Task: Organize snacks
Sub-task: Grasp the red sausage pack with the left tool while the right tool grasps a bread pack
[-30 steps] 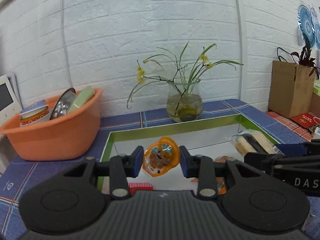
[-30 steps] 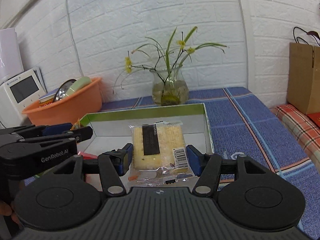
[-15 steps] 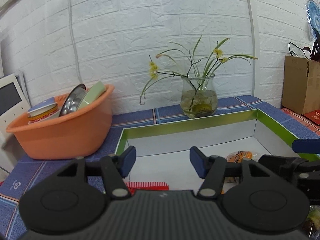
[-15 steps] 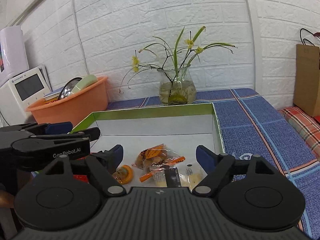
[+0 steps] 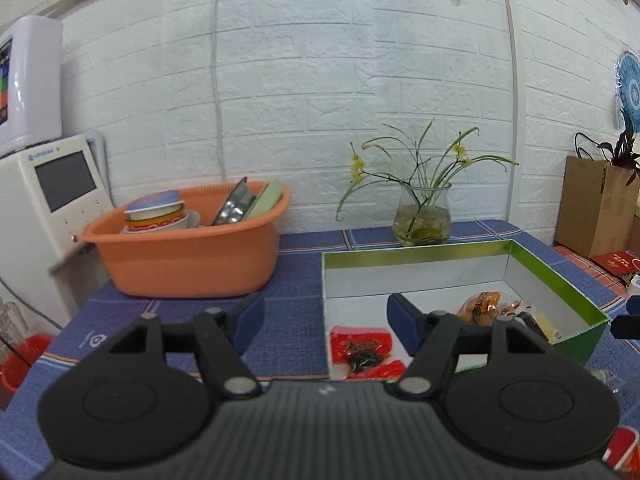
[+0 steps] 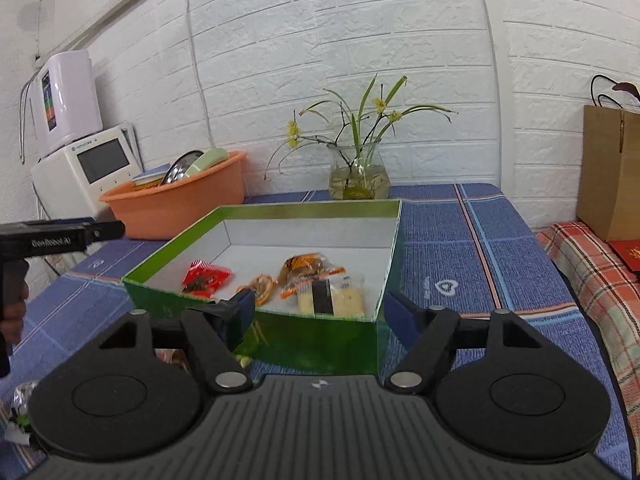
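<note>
Inside green box [image 6: 276, 216]: cracker pkt [image 6: 332, 298] light, brittle, slick; pinch edge seam. Left gripper [image 5: 324, 322] opening, empty; right gripper [image 6: 318, 312] open, empty.

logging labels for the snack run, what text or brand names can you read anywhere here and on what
"GenRobot.AI": on the side of the left gripper, seen from the right wrist view.
Red snack packet in the green box: dark characters, too blurred to read.
White appliance with screen: small blue brand line above the screen, too small to read.
Cracker pack: dark label, unreadable.
Blue tablecloth: heart logo, lettering unreadable.
</note>
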{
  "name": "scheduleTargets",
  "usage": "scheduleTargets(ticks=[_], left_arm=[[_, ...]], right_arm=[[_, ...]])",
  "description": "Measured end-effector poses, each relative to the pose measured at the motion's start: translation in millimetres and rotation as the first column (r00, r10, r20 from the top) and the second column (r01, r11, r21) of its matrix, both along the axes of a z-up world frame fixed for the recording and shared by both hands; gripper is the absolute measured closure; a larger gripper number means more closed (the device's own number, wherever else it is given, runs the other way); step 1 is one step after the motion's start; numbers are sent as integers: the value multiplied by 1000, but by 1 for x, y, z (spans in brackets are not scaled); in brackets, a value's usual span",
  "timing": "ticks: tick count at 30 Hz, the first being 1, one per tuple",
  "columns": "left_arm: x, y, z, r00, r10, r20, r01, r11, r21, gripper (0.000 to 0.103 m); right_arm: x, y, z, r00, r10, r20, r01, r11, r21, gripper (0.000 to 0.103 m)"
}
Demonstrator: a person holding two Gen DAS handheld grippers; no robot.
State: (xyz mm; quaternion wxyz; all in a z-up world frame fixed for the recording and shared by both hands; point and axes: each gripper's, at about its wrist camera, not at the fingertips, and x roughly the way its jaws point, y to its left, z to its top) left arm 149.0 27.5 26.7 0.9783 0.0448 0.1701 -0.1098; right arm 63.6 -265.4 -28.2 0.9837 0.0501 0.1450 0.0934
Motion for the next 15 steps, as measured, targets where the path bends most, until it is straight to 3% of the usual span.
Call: scheduleTargets(ticks=[2, 6, 8, 10, 12, 15], left_arm=[[-17, 13, -3, 1000, -3, -4, 3, 1000, -1, 29], [-37, 24, -24, 987, -146, -69, 146, 989, -2, 14], [-40, 18, -37, 970, -231, -81, 234, 972, 23, 0], [-40, 6, -47, 955, -283, -85, 289, 954, 75, 0], [-36, -4, -57, 927, -351, -129, 363, 928, 87, 0], [-27, -15, -71, 858, -463, -220, 485, 873, 56, 0]], right_arm=[[-5, 2, -9, 999, -12, -37, 12, 1000, -15, 11], [6, 5, -26, 992, -28, -123, 30, 999, 15, 11], [15, 7, -32, 985, -33, -167, 41, 998, 45, 6], [23, 10, -35, 979, -33, -201, 45, 997, 59, 1], [27, 12, -36, 974, -52, -222, 65, 997, 49, 0], [26, 13, -36, 972, -50, -229, 61, 997, 41, 0]])
